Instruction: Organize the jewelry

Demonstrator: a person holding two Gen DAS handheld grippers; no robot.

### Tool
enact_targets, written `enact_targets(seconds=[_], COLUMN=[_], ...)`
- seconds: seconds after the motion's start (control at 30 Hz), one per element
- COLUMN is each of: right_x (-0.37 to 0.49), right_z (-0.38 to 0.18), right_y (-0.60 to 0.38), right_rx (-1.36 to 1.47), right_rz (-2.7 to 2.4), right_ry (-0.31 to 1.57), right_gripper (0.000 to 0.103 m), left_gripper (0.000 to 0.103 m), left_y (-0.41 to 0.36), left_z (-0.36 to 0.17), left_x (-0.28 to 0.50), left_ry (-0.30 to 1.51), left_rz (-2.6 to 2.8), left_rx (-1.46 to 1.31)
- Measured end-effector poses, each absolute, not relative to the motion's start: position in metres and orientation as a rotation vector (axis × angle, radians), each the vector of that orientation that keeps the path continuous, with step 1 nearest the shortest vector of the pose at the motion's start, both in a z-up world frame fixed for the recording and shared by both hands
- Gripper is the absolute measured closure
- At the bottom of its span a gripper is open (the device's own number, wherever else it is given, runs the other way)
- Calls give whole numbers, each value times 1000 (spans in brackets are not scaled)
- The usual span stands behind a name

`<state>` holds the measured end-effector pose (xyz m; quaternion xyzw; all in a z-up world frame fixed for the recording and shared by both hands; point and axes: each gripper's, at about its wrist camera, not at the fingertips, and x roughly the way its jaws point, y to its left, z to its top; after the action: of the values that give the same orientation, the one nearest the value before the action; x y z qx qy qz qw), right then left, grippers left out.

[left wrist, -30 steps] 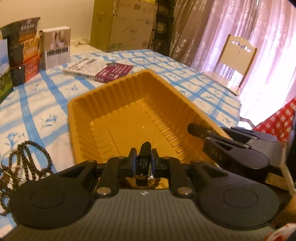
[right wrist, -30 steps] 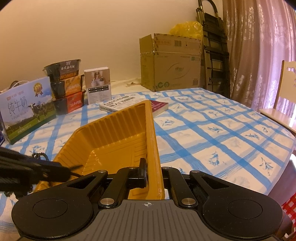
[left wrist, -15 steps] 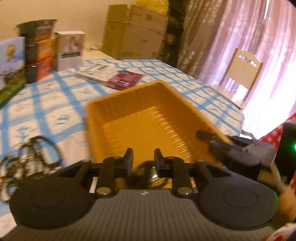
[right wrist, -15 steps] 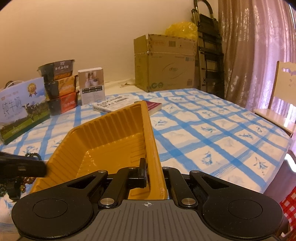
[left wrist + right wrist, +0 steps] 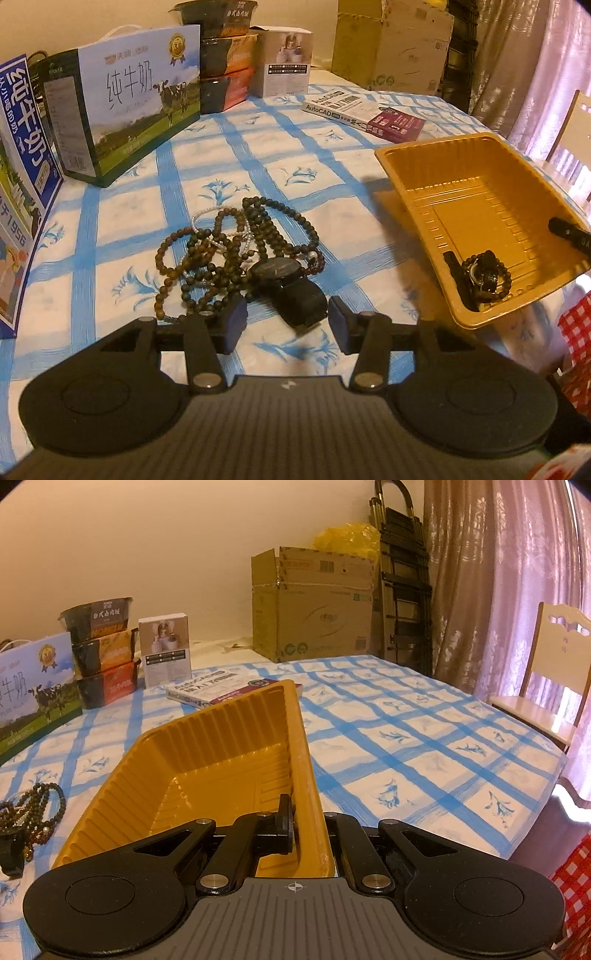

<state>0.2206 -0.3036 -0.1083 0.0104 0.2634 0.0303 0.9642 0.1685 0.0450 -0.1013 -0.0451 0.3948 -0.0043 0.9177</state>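
A yellow plastic tray (image 5: 443,173) stands on the blue-checked cloth, with a black watch and a bead bracelet (image 5: 484,275) in its near corner. To its left lies a tangle of dark bead strings (image 5: 229,254) and a black watch (image 5: 288,284). My left gripper (image 5: 286,319) hovers just before that watch. Its jaws are opening, and their pads touch nothing, though the watch strap lies on the cloth between them. My right gripper (image 5: 306,823) is shut on the tray's (image 5: 207,760) right wall. One of its fingers (image 5: 569,234) shows in the left wrist view.
Milk cartons (image 5: 122,110) stand at the left, with stacked food bowls (image 5: 225,62) and a white box (image 5: 286,62) behind. A book (image 5: 362,112) lies beyond the tray. A cardboard box (image 5: 314,605) and a chair (image 5: 554,672) stand past the table's edge.
My left gripper let go of the watch and bracelet in the tray, opened, and swung left to the bead pile. The right gripper kept its hold on the tray wall.
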Motion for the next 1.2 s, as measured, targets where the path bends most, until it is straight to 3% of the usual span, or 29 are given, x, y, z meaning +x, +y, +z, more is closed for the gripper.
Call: enact_targets(seconds=[0.17, 0.5, 0.57, 0.67, 0.83, 1.2], right_x=[220, 220, 219, 219, 219, 219], right_z=[-108, -108, -108, -109, -110, -110], right_y=[-303, -303, -301, -300, -302, -301], right_rx=[22, 23, 23, 21, 23, 23], right_rz=[62, 59, 60, 62, 61, 61], right_ry=[534, 536, 538, 541, 544, 543], right_gripper=[99, 99, 99, 99, 99, 99], left_gripper=[45, 45, 47, 58, 84, 82], left_y=[29, 22, 22, 24, 32, 44], left_z=[-108, -130, -135, -138, -137, -131], left_x=[175, 196, 198, 197, 189, 150], left_ry=[811, 845, 853, 854, 855, 899], left_rz=[-20, 25, 35, 29, -17, -76], left_rx=[-57, -34, -31, -25, -37, 34])
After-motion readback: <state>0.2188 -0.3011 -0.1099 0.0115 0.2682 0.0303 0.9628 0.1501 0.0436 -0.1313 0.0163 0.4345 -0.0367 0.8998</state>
